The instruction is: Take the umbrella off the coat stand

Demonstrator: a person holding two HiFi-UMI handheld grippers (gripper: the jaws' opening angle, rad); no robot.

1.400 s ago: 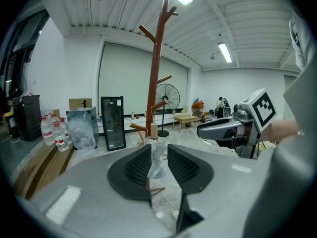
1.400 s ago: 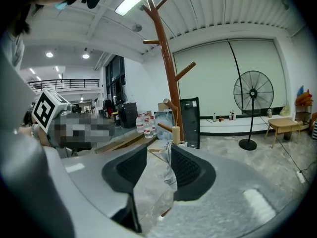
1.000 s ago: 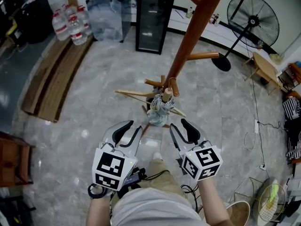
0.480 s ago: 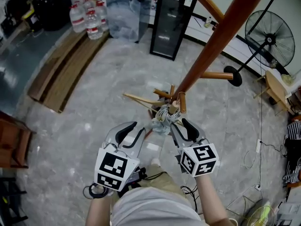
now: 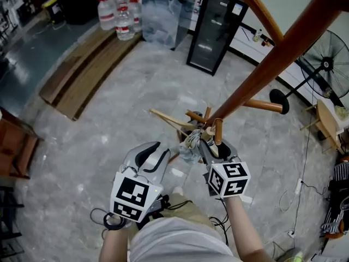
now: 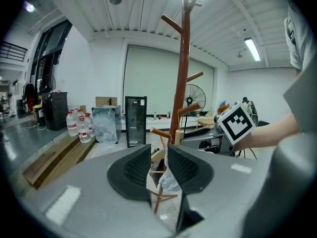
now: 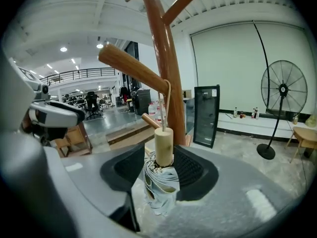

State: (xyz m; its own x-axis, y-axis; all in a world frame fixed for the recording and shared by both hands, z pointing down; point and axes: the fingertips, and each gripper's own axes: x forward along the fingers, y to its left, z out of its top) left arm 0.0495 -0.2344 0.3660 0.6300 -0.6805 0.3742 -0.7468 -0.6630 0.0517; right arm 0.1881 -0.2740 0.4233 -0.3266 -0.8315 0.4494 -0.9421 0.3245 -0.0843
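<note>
A folded pale grey-blue umbrella (image 5: pixel 188 148) (image 7: pixel 159 187) hangs by a thin cord (image 7: pixel 167 103) from a low peg (image 7: pixel 133 68) of the brown wooden coat stand (image 5: pixel 256 75) (image 6: pixel 184 58). Its light wooden handle (image 7: pixel 164 145) points up. My right gripper (image 5: pixel 214 146) (image 7: pixel 161 170) has a jaw on each side of the handle and the bunched cloth. Its jaws are opening, and I see no firm squeeze. My left gripper (image 5: pixel 148 156) (image 6: pixel 158 167) waits just left of the umbrella, jaws a little apart with nothing in them. The umbrella (image 6: pixel 171 180) shows through their gap.
Lower pegs and the stand's feet spread out on the marble floor around the umbrella. A black cabinet (image 5: pixel 212 31), a clear bin (image 5: pixel 163 12), water bottles (image 5: pixel 117 15) and wooden planks (image 5: pixel 82 64) are at the back left. A floor fan (image 5: pixel 327 53) and cables lie to the right.
My right gripper has moved forward and a little down until its jaws stand around the umbrella's handle. The left gripper has stayed about where it was.
</note>
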